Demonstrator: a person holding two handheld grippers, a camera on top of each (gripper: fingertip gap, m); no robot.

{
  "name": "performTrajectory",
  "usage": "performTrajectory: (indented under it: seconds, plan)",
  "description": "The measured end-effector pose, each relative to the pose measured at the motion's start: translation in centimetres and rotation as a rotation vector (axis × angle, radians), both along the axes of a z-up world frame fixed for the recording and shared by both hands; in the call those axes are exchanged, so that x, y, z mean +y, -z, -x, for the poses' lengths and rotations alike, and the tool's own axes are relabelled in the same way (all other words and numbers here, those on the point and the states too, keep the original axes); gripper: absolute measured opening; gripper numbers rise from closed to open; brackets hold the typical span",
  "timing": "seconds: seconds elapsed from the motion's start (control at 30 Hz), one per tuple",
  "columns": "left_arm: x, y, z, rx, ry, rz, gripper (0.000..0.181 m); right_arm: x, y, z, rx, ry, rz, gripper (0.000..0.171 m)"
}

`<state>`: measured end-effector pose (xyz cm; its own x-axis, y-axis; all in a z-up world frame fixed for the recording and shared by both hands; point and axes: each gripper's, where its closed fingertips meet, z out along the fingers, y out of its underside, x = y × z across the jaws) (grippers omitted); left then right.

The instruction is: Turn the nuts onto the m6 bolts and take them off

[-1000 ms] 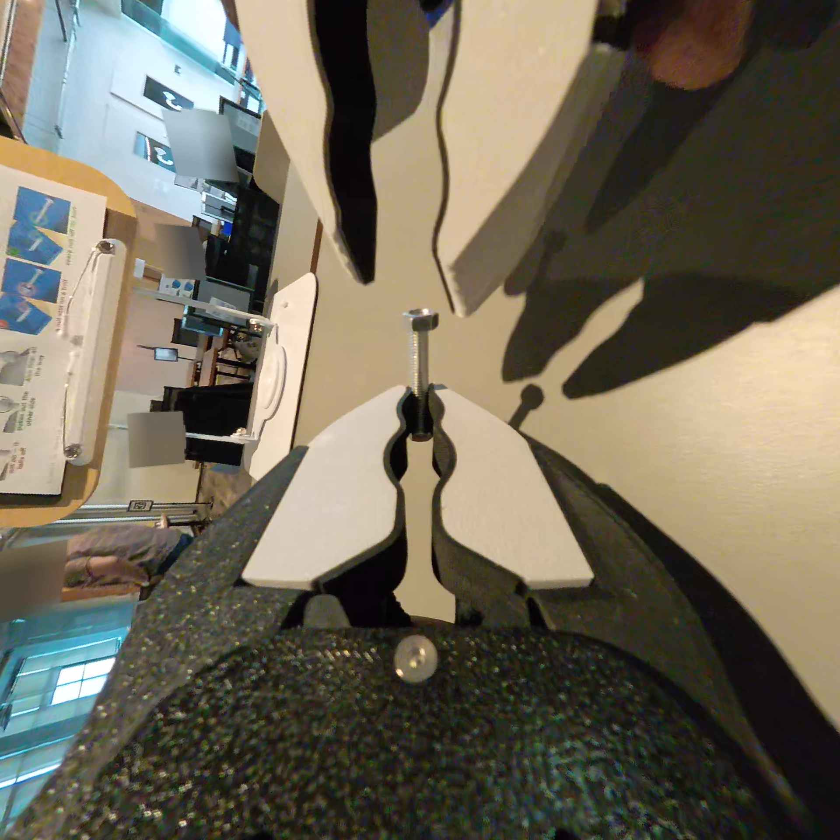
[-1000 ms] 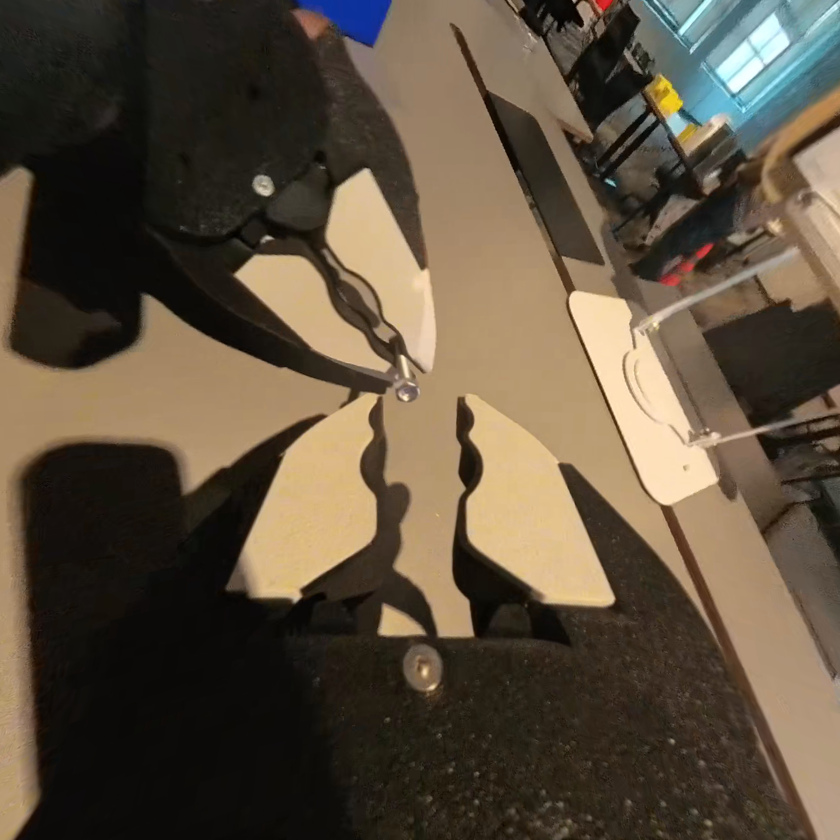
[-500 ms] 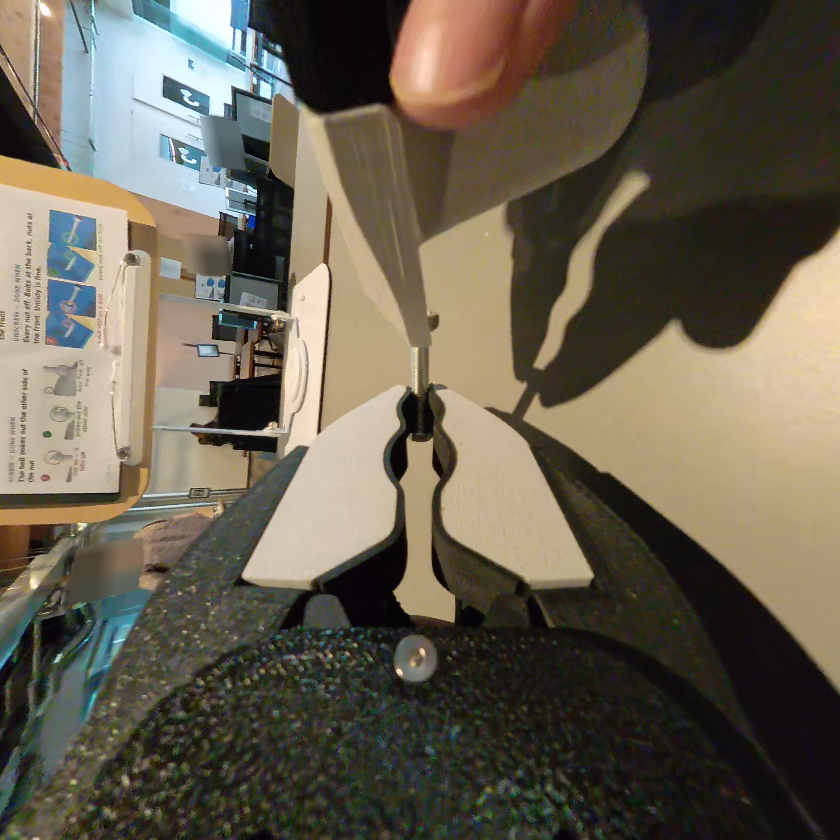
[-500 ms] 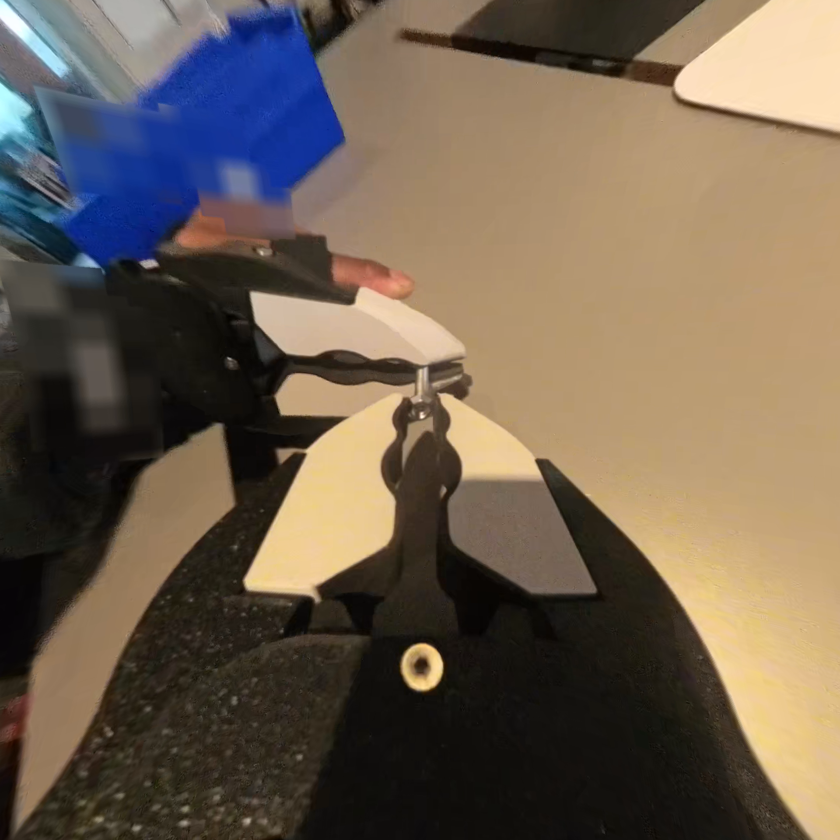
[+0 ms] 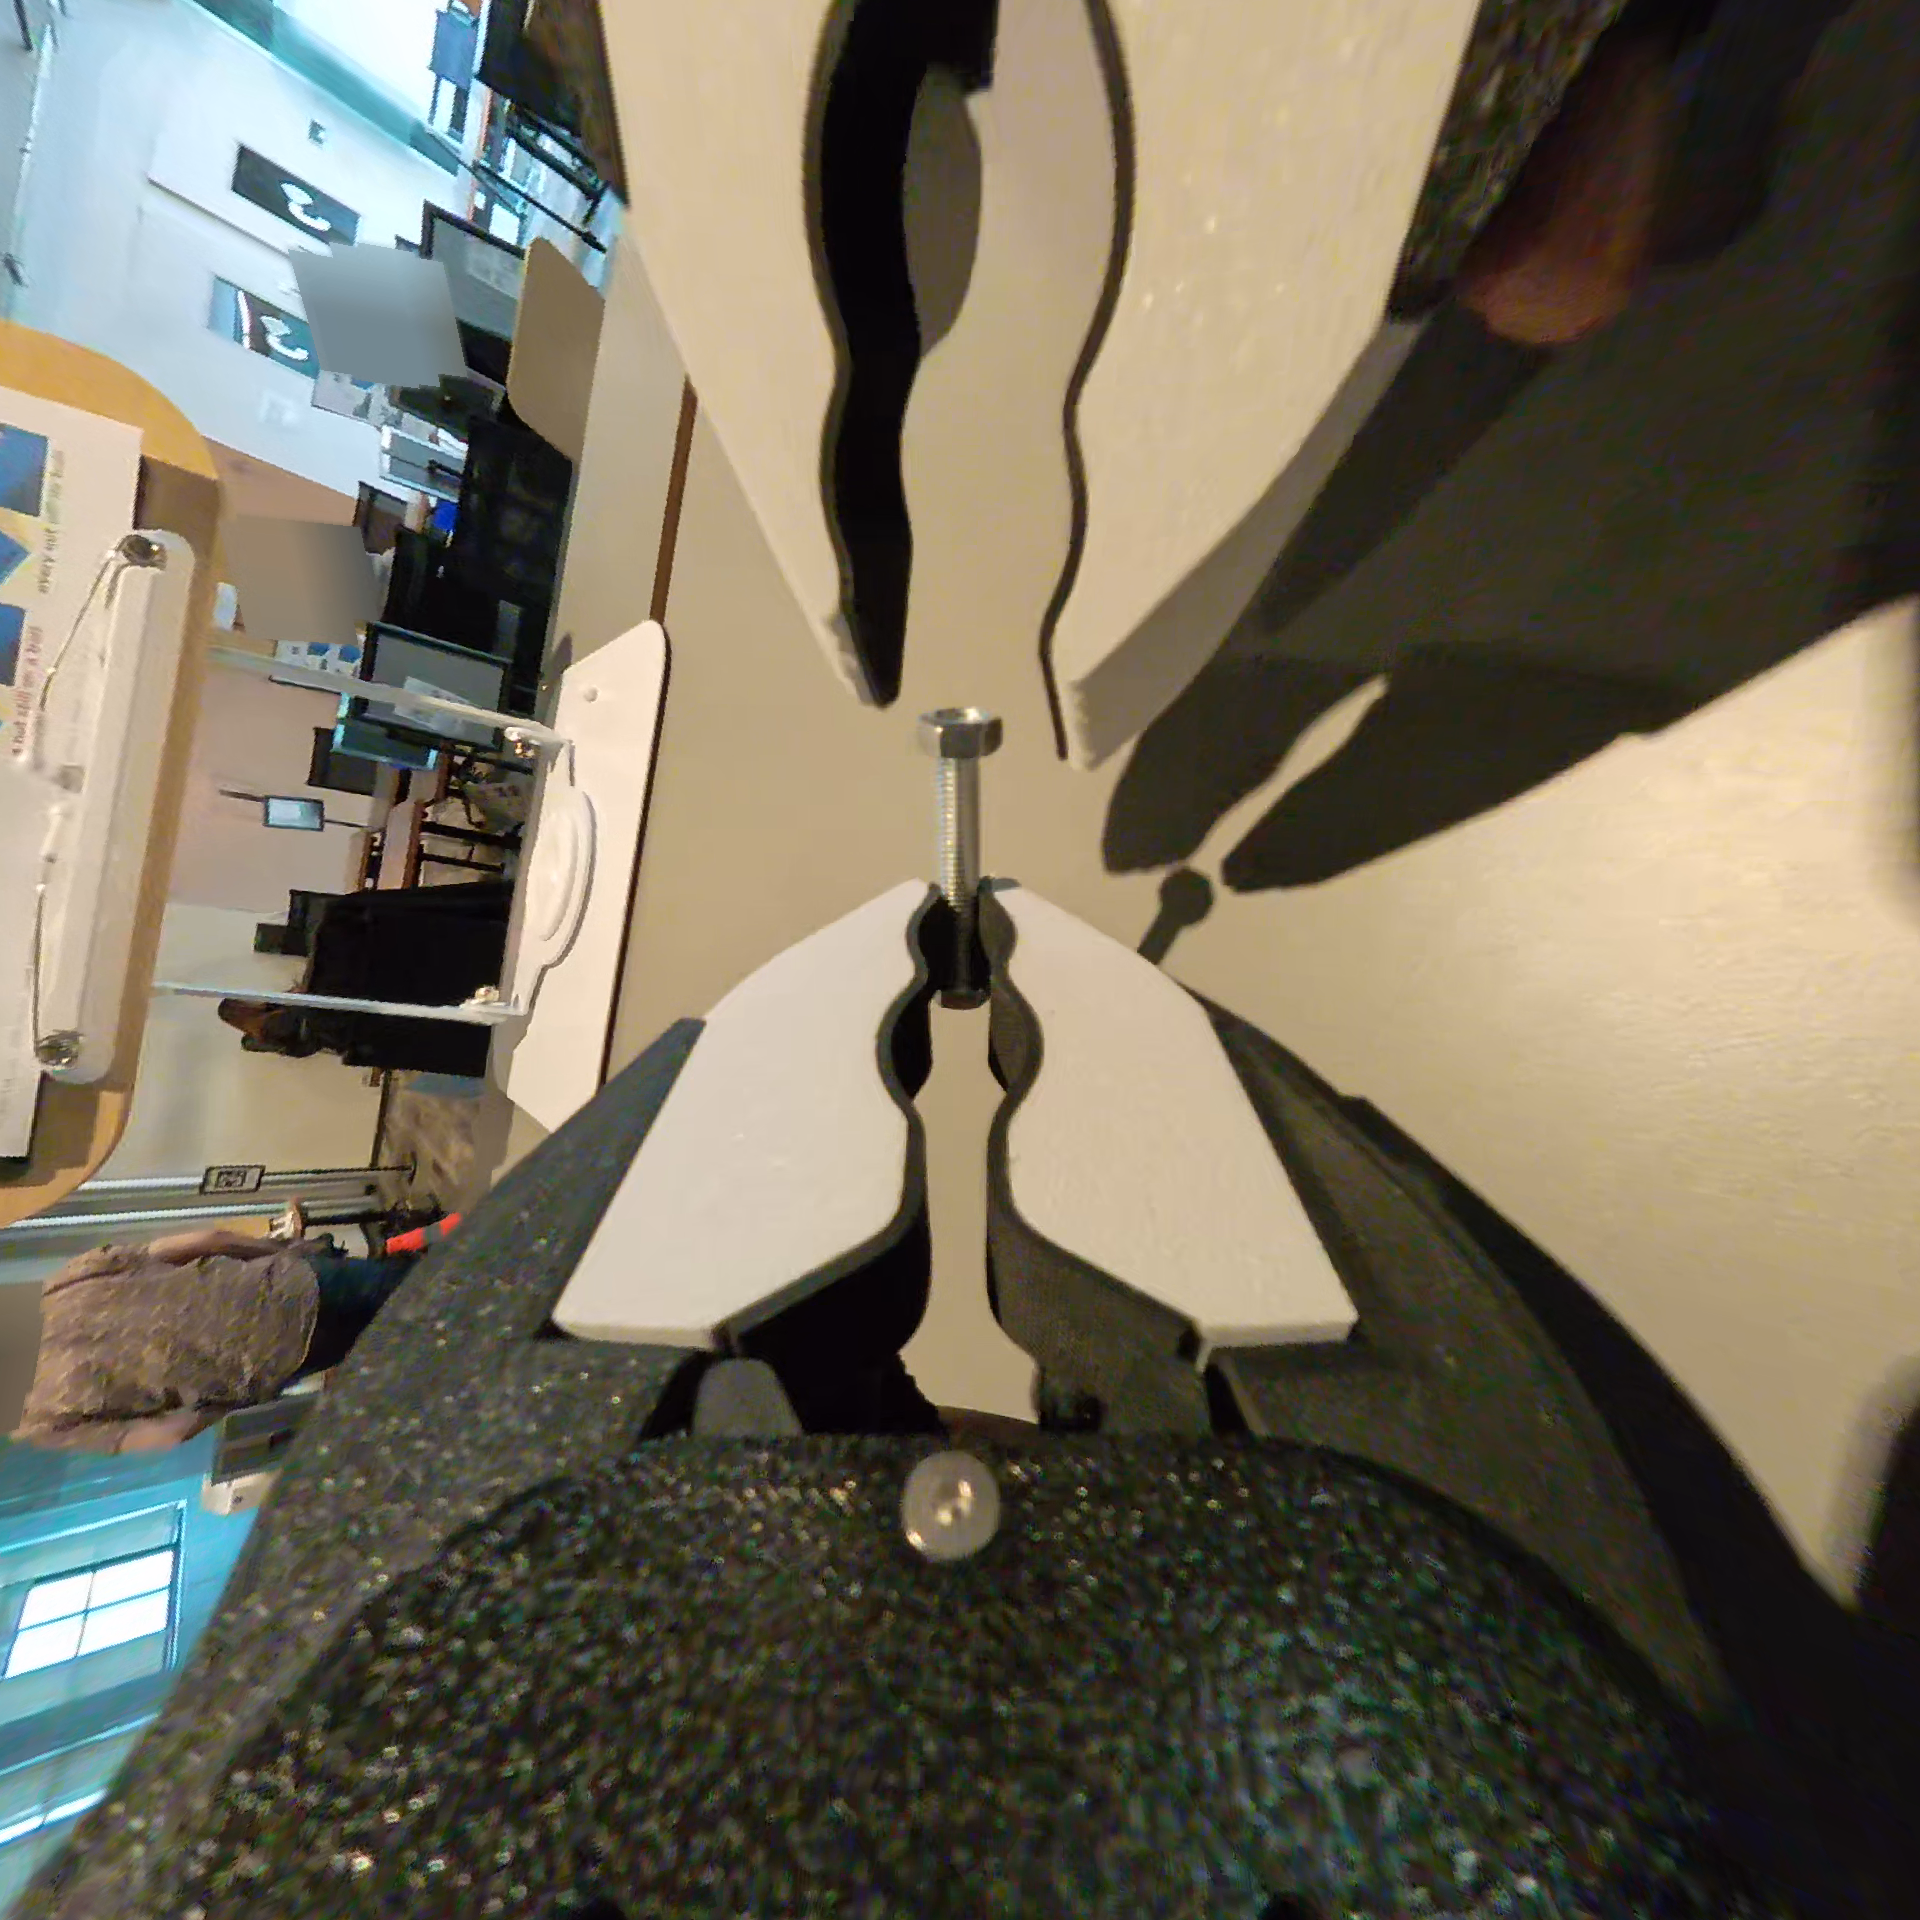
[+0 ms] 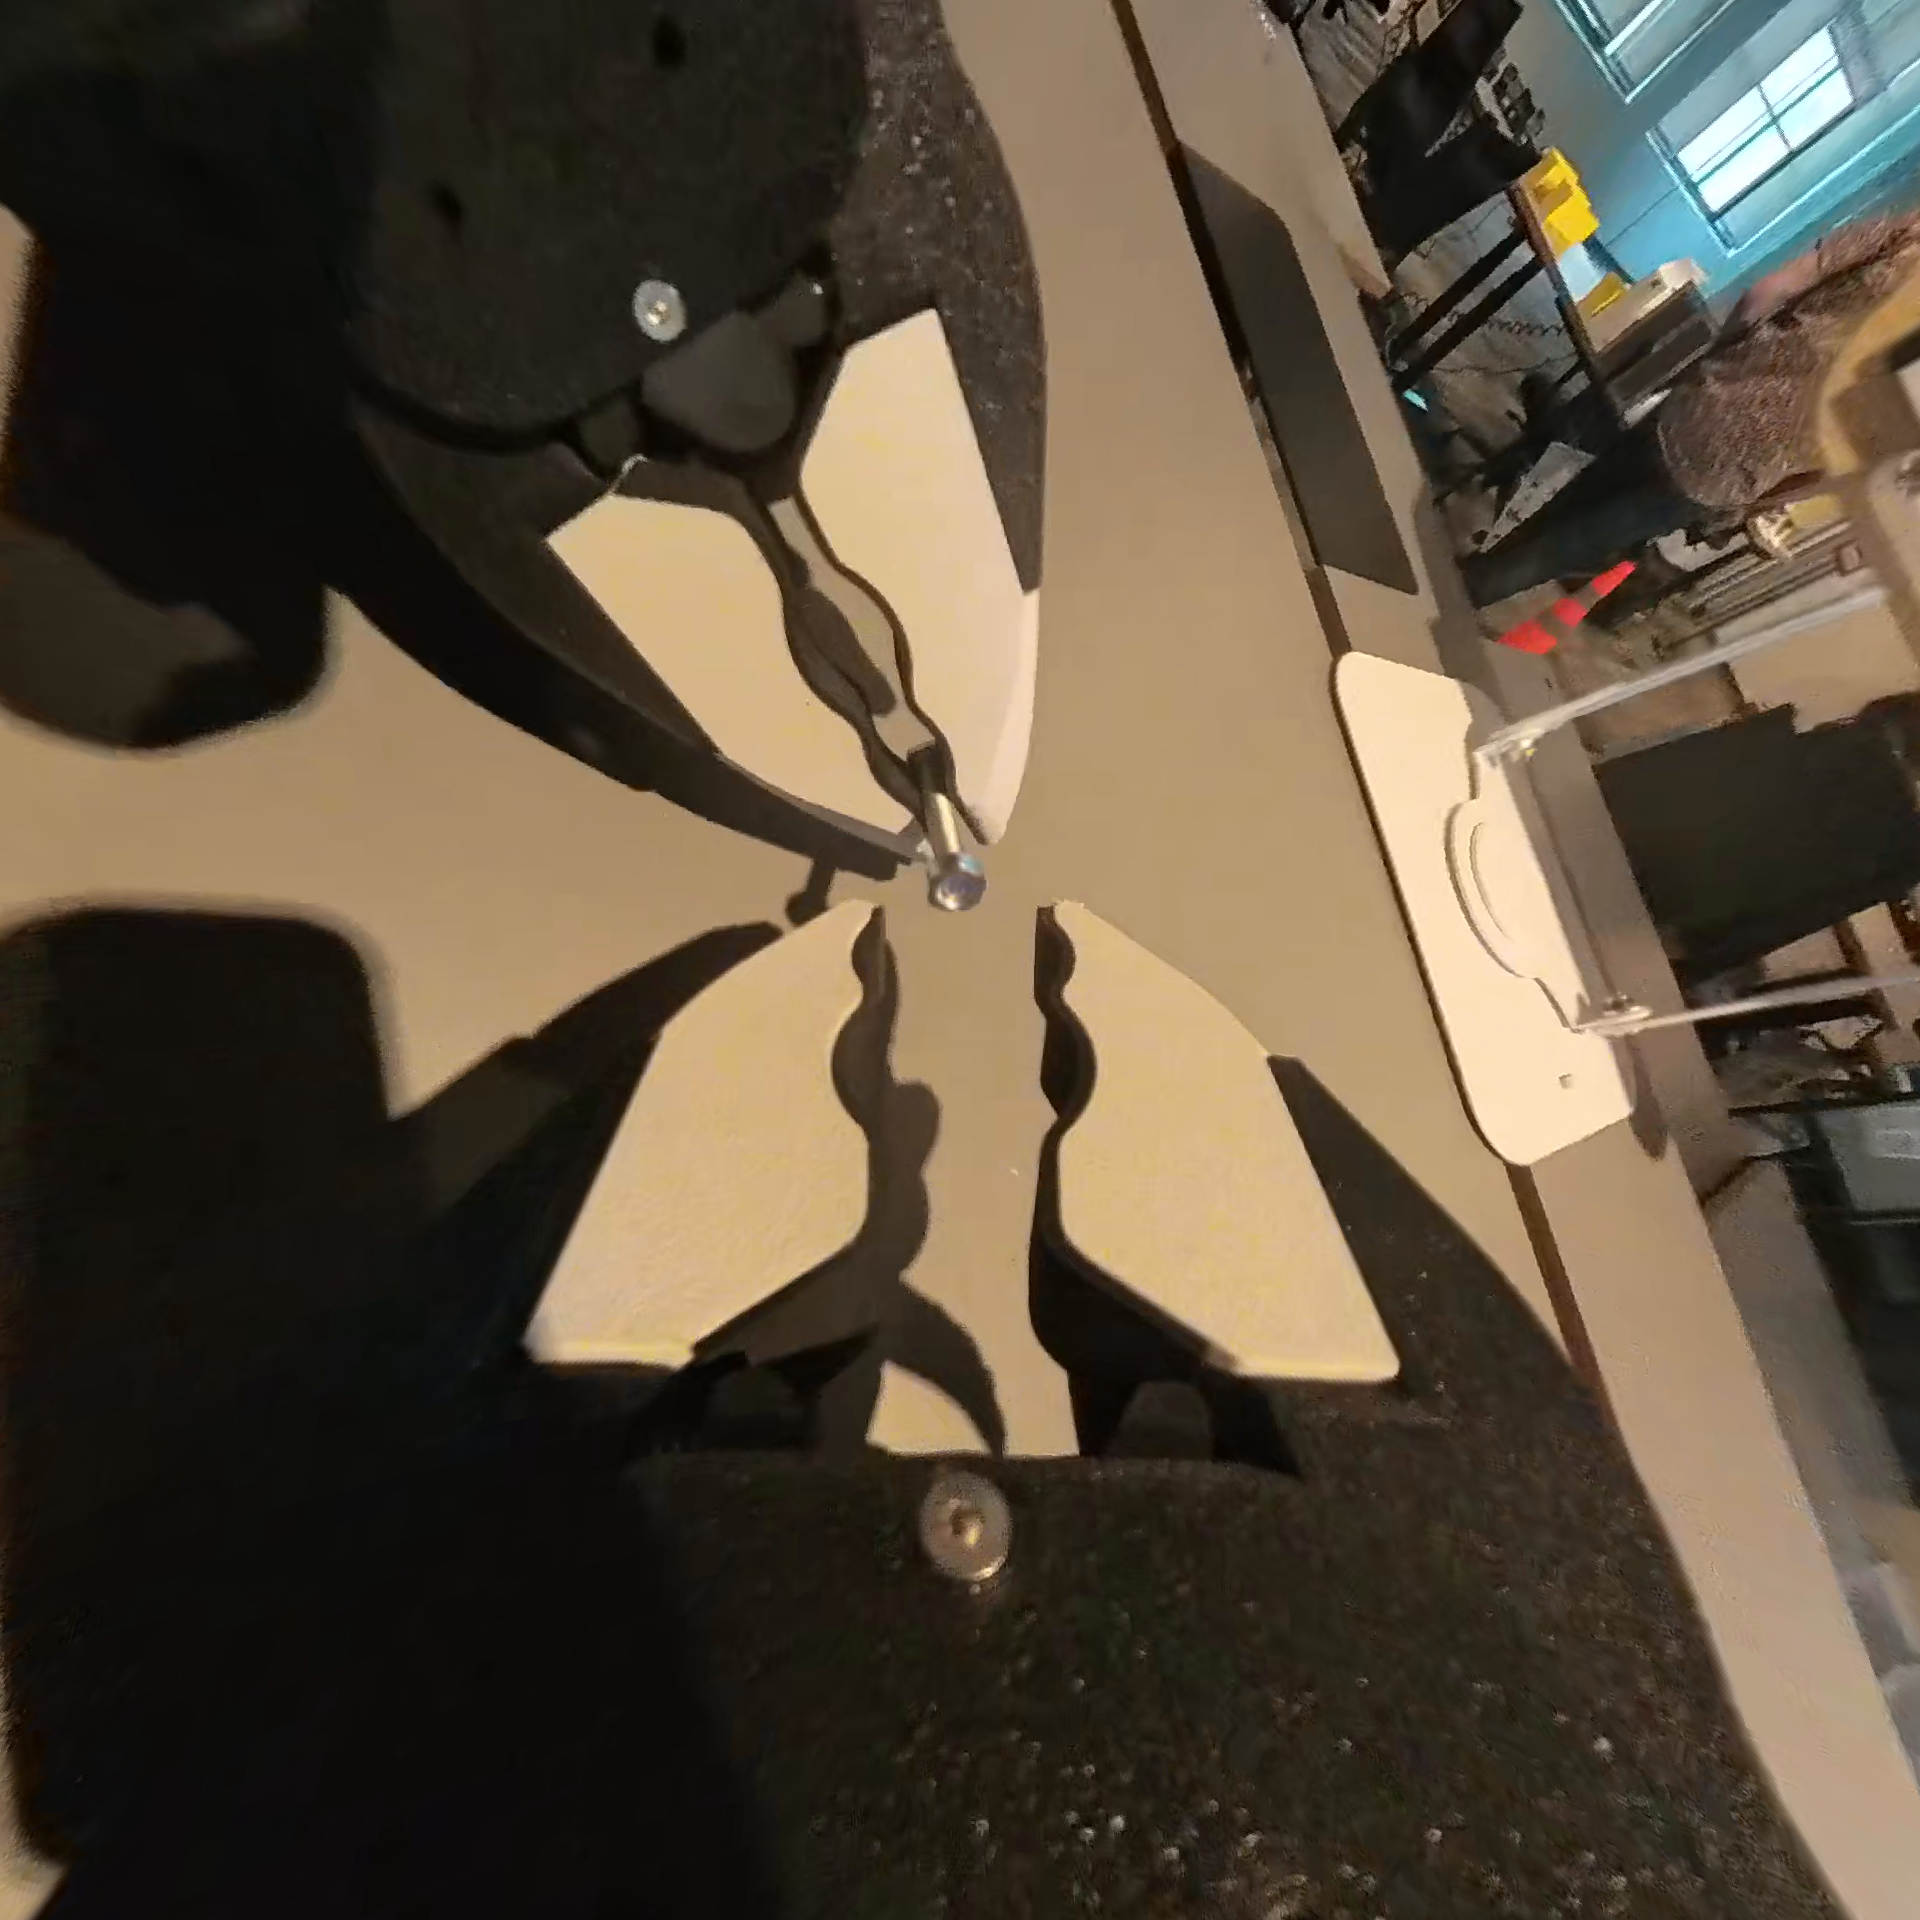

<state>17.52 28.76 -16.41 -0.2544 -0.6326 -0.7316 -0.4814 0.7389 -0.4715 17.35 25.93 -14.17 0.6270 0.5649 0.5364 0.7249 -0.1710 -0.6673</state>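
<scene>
Left gripper [image 5: 961,914]: white flat fingers with black wavy inner edges, closing tight on the threaded end of a silver bolt [image 5: 958,821], which is standing out forward from the fingertips with its hex head at the far end; whether a nut is sitting on the hidden part of the thread cannot be told. Right gripper [image 6: 956,920]: same make, fingers standing well apart and gripping nothing, tips sitting just short of the bolt head [image 6: 954,886] and not touching it; in the left wrist view it is coming in from 12 o'clock [image 5: 966,696], the bolt head lying in line with the gap between its tips. Housings: black, speckled, grainy, each carrying a round silver screw at 6 o'clock. Table [image 5: 1558,1039]: plain beige, matt, bearing dark shadows of both tools, offering open room toward 3 o'clock in the left wrist view. A fingertip [image 5: 1538,281] of the person is showing at 1 o'clock beside the right tool. White board [image 6: 1455,914]: flat, rounded corners, carrying a clear stand, lying at the table's edge at 3 o'clock in the right wrist view. Wooden board with a printed sheet [image 5: 62,727]: at 9 o'clock in the left wrist view.
</scene>
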Motion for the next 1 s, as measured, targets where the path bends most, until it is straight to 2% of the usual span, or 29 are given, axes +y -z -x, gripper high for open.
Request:
performTrajectory:
  seconds: [0.17, 0.23, 0.3, 0.4, 0.43, 0.5, 0.57, 0.67, 0.8, 1.0]
  plan:
    - [-0.6, 0.4, 0.0, 0.023, 0.029, -0.001, 0.005, -0.1, 0.8, 0.4, -0.03, -0.016, 0.016, 0.01]
    - [-0.2, 0.6, 0.1, 0.034, 0.019, -0.049, 0.005, 0.1, 1.2, 0.4, 0.019, 0.025, 0.067, 0.01]
    - [0.3, 0.5, 0.1, 0.046, 0.001, -0.116, 0.005, 0.3, 1.5, 0.5, 0.17, 0.098, 0.169, 0.01]
    - [0.6, 0.5, 0.2, 0.062, -0.009, -0.196, 0.005, 0.2, 1.8, 0.9, 0.542, 0.217, 0.381, 0.01]
    - [0.6, 0.5, 0.1, 0.06, -0.01, -0.191, 0.006, 0.1, 1.7, 1.0, 0.646, 0.225, 0.426, 0.011]
    - [0.4, 0.2, -0.1, 0.031, -0.013, -0.144, 0.005, 0.0, 1.4, 1.1, 0.728, 0.178, 0.446, 0.011]
    - [0.5, -0.1, -0.1, 0.017, -0.027, -0.112, 0.006, 0.2, 1.0, 0.7, 0.673, 0.129, 0.389, 0.03]
    - [0.6, 0.1, 0.0, 0.012, -0.029, -0.055, 0.006, 0.3, 0.6, -0.3, 0.415, 0.065, 0.202, 0.042]
    - [0.3, 0.2, 0.1, 0.011, -0.014, 0.003, 0.005, 0.1, -0.2, -0.1, 0.104, -0.012, -0.011, 0.042]
    - [-0.4, 0.6, 0.1, 0.029, 0.023, 0.025, 0.006, -0.1, -0.4, 0.4, 0.04, -0.046, -0.057, 0.028]
